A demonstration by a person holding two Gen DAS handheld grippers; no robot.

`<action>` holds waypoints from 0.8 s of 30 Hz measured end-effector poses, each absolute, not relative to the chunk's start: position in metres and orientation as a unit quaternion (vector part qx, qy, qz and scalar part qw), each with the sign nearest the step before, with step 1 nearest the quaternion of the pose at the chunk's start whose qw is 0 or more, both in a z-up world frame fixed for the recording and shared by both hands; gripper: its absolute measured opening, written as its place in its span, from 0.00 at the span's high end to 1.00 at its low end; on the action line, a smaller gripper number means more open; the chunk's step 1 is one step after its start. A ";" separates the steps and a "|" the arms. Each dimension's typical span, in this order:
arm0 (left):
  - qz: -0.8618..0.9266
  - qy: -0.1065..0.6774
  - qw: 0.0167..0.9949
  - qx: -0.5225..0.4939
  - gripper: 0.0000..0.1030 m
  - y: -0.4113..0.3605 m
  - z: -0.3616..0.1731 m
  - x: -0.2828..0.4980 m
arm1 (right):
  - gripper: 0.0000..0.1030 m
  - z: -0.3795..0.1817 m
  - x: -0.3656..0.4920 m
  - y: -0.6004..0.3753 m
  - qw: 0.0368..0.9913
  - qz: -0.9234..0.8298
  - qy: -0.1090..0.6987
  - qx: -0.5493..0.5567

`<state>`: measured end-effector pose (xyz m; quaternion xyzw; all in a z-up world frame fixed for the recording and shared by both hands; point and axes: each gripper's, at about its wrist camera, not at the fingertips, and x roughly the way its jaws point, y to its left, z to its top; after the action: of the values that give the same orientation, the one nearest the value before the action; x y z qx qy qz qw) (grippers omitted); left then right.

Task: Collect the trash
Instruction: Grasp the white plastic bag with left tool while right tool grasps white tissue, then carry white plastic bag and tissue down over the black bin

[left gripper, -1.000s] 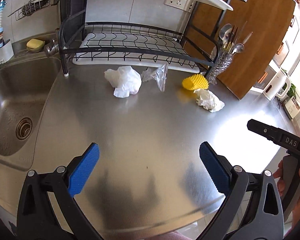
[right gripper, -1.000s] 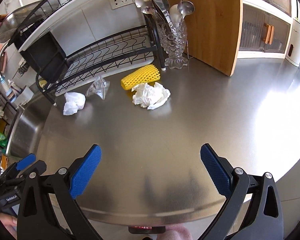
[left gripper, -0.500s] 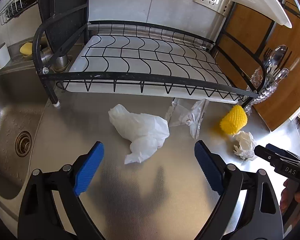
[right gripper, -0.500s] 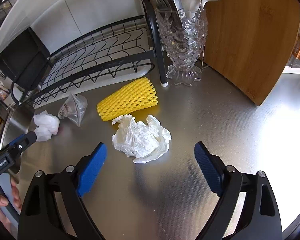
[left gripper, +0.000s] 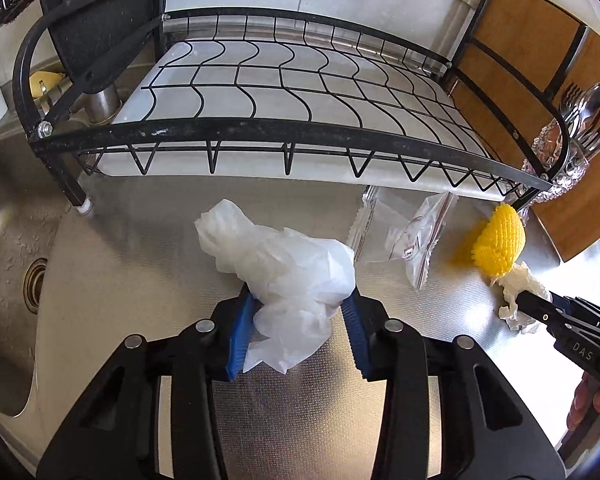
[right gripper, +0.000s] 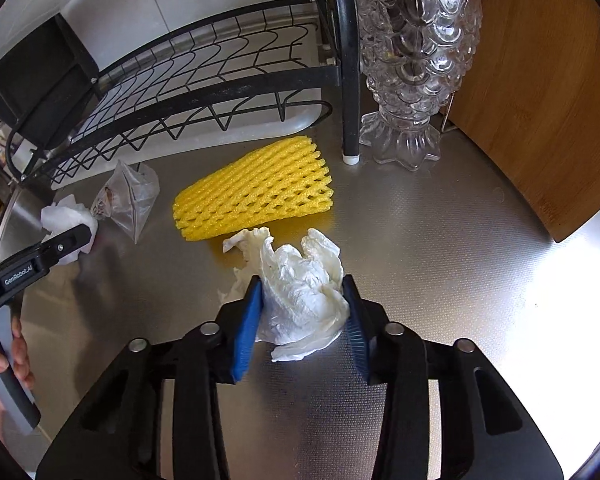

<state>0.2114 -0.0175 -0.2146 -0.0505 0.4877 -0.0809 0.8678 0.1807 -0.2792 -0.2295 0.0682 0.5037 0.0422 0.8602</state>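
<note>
The left claw [left gripper: 298, 320] has just been closing, and its blue pads now pinch a crumpled white plastic bag [left gripper: 288, 276] lying on the steel tabletop [left gripper: 140, 240] in front of the dish rack [left gripper: 260, 136]. The right claw [right gripper: 302, 320] has also just been closing and pinches a crumpled white paper wad [right gripper: 300, 292], just beside the yellow foam net [right gripper: 256, 192]. A clear zip bag [left gripper: 420, 236] lies between the two items.
</note>
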 end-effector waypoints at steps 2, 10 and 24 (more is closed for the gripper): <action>-0.086 0.485 0.869 -0.048 0.66 -0.019 -0.211 0.207 | 0.72 -0.228 0.178 -0.277 0.861 0.050 0.502 0.062; -0.117 0.473 0.872 -0.046 0.70 -0.025 -0.193 0.161 | 0.75 -0.220 0.147 -0.267 0.861 0.067 0.497 0.079; -0.166 0.461 0.871 -0.030 0.69 -0.012 -0.167 0.008 | 0.75 -0.188 0.013 -0.238 0.877 0.040 0.467 0.103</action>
<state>0.0078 -0.0118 -0.1672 -0.0299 0.4608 -0.1657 0.8713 0.0132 -0.2383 -0.1875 0.1027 0.4669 0.0400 0.8774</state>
